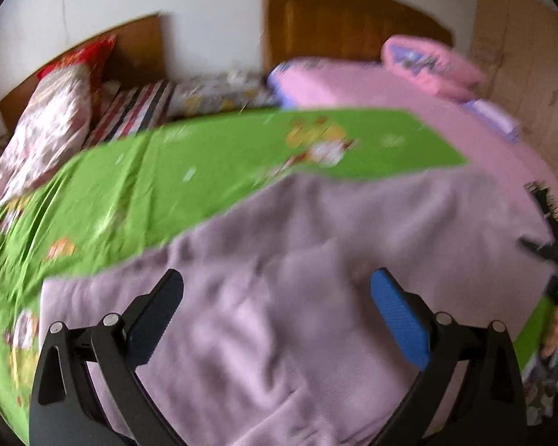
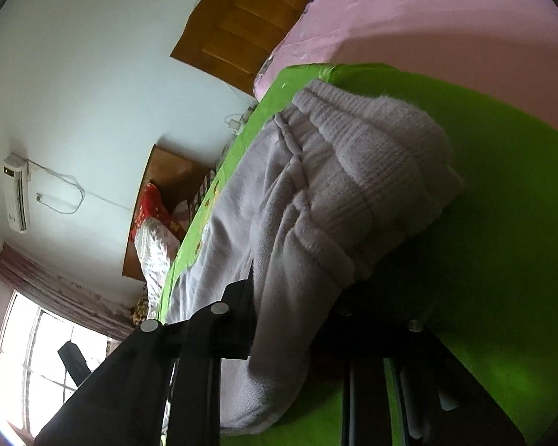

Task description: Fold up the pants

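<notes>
Pale lilac fleece pants [image 1: 297, 278] lie spread on a green printed sheet [image 1: 167, 171] on the bed. My left gripper [image 1: 277, 290] is open and empty, its fingers hovering over the pants' middle. In the right wrist view my right gripper [image 2: 294, 297] is shut on the pants' ribbed waistband edge [image 2: 353, 193], which bunches over its fingers and hides the fingertips. The right gripper also shows at the right edge of the left wrist view [image 1: 554, 256]. The image is blurred.
A pink bedsheet [image 1: 390, 89] with a pink pillow [image 1: 431, 63] lies beyond the green sheet. A floral quilt [image 1: 52, 126] and a striped cloth [image 1: 137, 111] sit at the far left. Wooden headboards [image 1: 338, 18] stand against the wall.
</notes>
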Demonstrator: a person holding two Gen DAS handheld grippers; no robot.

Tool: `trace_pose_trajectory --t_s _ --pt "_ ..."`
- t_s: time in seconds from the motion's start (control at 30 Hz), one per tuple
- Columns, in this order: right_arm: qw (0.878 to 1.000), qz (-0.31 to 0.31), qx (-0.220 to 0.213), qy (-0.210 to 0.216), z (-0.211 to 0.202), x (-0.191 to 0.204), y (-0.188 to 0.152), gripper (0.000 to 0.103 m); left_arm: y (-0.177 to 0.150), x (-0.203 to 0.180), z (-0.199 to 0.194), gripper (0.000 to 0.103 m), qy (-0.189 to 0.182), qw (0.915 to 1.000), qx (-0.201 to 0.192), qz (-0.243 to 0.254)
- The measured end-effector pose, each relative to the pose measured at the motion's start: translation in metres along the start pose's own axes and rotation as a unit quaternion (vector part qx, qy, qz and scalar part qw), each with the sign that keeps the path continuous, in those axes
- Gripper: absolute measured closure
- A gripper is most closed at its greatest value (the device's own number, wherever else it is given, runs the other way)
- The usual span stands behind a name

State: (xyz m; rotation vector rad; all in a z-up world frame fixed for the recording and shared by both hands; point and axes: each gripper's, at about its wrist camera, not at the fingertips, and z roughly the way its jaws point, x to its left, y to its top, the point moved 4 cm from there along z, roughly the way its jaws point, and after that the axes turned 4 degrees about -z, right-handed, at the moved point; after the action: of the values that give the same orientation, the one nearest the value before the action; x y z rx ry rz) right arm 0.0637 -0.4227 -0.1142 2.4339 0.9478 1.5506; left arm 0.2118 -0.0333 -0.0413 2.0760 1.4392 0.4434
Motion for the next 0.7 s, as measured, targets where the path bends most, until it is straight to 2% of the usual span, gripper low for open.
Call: trace_pose_trajectory --t_s 0.1,0.13,0.27,0.33,0.4,0.47,0.5,0.53,0.6,0.63,0.7 --pt "1.0 0.007 -0.007 -0.011 -0.001 -0.001 0.0 0.08 -0.026 0.004 0.034 0.001 -0.001 0.9991 0.043 0.006" --pt "1.0 0.001 -0.011 -0.021 -0.002 0.003 0.0 0.08 -0.028 0.005 0.033 0.001 -0.007 0.9998 0.021 0.004" --pt "0.998 -0.032 -0.037 -0.04 -0.013 0.034 0.004 0.081 -0.025 0.015 0.026 0.002 -0.027 0.9993 0.021 -0.015" --pt "0.991 -0.106 -0.053 -0.066 -0.017 0.076 0.006 0.081 -0.022 0.031 0.004 0.002 -0.037 0.9983 -0.013 -0.043" --pt "0.972 -0.208 -0.066 -0.083 -0.017 0.132 -0.002 0.081 -0.017 0.062 -0.033 0.002 -0.062 0.9918 -0.066 -0.089" --pt "0.934 -0.338 -0.067 -0.096 -0.005 0.201 -0.027 0.081 -0.02 0.102 -0.062 0.002 -0.067 0.982 -0.101 -0.145" --pt "0.917 -0.382 -0.063 -0.096 0.002 0.224 -0.041 0.081 -0.025 0.124 -0.075 0.002 -0.068 0.9759 -0.113 -0.173" --pt "0.887 -0.448 -0.056 -0.095 0.015 0.257 -0.068 0.081 -0.028 0.135 -0.081 0.002 -0.07 0.9724 -0.118 -0.189" --pt "0.837 -0.539 -0.04 -0.087 0.039 0.296 -0.117 0.081 -0.044 0.17 -0.096 0.002 -0.068 0.9615 -0.126 -0.235" --pt "0.798 -0.596 -0.024 -0.082 0.056 0.314 -0.154 0.081 -0.052 0.183 -0.101 0.002 -0.066 0.9572 -0.129 -0.251" --pt "0.732 -0.678 0.005 -0.072 0.084 0.329 -0.216 0.081 -0.07 0.207 -0.109 0.002 -0.069 0.9477 -0.131 -0.283"
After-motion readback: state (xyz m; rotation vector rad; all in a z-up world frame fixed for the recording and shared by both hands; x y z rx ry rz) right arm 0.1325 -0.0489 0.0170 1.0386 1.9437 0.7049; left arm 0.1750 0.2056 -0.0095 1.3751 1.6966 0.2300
